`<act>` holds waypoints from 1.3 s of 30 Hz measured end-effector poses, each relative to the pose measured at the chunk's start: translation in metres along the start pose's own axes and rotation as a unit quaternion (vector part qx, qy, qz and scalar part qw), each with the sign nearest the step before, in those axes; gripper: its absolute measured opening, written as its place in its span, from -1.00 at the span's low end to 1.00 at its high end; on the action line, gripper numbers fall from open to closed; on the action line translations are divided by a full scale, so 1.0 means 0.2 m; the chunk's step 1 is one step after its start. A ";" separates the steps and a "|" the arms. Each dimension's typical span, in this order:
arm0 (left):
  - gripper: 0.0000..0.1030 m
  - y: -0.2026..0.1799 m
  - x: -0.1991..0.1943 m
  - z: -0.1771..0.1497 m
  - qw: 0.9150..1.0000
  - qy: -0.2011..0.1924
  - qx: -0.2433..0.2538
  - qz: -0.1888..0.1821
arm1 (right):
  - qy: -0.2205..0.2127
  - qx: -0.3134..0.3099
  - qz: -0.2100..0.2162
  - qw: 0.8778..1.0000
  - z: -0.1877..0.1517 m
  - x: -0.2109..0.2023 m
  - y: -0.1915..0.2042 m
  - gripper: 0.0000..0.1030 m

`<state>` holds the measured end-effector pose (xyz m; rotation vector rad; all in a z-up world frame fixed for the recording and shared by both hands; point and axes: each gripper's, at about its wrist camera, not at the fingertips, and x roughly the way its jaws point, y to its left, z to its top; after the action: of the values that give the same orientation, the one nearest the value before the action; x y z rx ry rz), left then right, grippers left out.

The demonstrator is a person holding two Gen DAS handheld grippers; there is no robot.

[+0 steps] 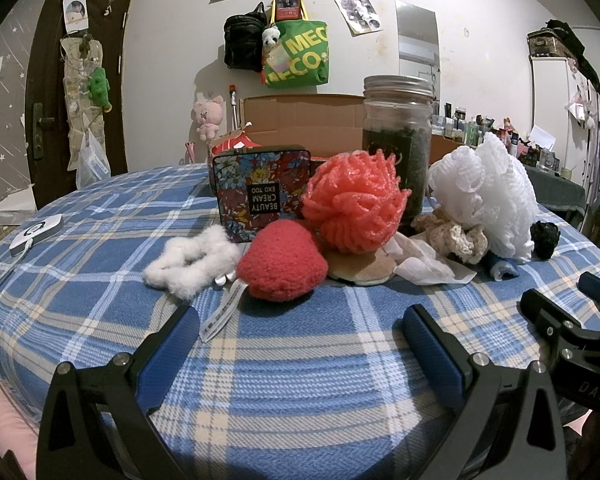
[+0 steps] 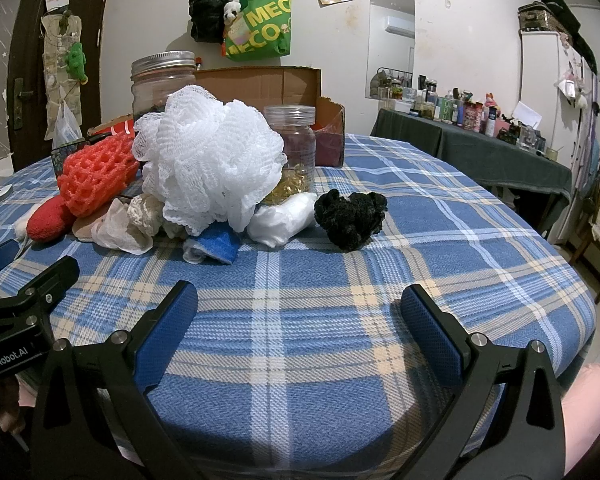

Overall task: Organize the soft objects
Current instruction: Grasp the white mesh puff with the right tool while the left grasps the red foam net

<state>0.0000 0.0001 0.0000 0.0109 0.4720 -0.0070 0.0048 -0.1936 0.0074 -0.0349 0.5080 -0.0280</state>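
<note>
So the whole thing sits on a blue plaid tablecloth [image 2: 340,320], with soft stuff heaped toward the back. There's a white mesh pouf [image 2: 208,156] piled on top, a coral pouf [image 1: 354,200] beside it, a red fuzzy heart [image 1: 282,260] and a white fluffy scrunchie [image 1: 192,262] out front, and a black scrunchie [image 2: 350,214] lying a bit apart on the other end. Behind the pile are a floral tin [image 1: 260,188], a big lidded jar [image 1: 398,140] and a cardboard box [image 2: 268,84]. The room's a cream wall with a green tote [image 2: 260,32] hanging up, a dark door [image 1: 76,92], and a side table crowded with bottles [image 2: 480,116]. The left gripper [image 1: 300,332] and right gripper [image 2: 300,312] both hang over bare cloth, jaws spread wide, holding nothing.
</note>
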 end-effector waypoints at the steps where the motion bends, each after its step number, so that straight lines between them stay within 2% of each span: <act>1: 1.00 0.00 0.00 0.00 1.000 0.000 0.000 0.000 | 0.000 0.001 0.000 1.000 0.00 0.00 0.00 1.00; 9: 1.00 0.00 0.00 0.01 1.000 0.005 0.004 -0.008 | 0.002 0.000 0.004 1.000 -0.01 0.00 -0.01 1.00; 12: 1.00 -0.02 -0.01 0.07 1.000 0.010 0.006 -0.024 | 0.004 -0.004 0.010 1.000 0.01 -0.01 -0.02 1.00; 17: 1.00 -0.01 -0.05 0.16 0.999 -0.005 0.016 -0.042 | -0.006 -0.011 0.020 1.000 0.06 -0.03 -0.01 1.00; 19: 1.00 0.01 -0.06 0.19 0.998 -0.008 0.016 -0.058 | -0.018 -0.011 0.029 0.999 0.13 -0.04 -0.05 1.00; 24: 1.00 0.00 -0.04 0.32 0.995 -0.009 0.034 -0.094 | -0.026 -0.006 0.076 0.997 0.27 -0.05 -0.08 1.00; 29: 1.00 0.00 0.04 0.43 0.990 0.021 0.047 -0.134 | -0.003 0.008 0.134 0.991 0.40 0.04 -0.13 1.00; 33: 1.00 -0.02 0.13 0.46 0.988 0.037 0.076 -0.131 | 0.027 0.013 0.186 0.982 0.47 0.15 -0.14 1.00; 39: 0.92 -0.03 0.20 0.47 0.984 0.059 0.093 -0.140 | 0.067 0.003 0.233 0.970 0.51 0.28 -0.09 1.00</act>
<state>0.0782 -0.0079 0.0661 0.1289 0.5872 -0.3287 0.1021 -0.2101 0.0700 0.0925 0.6414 0.4309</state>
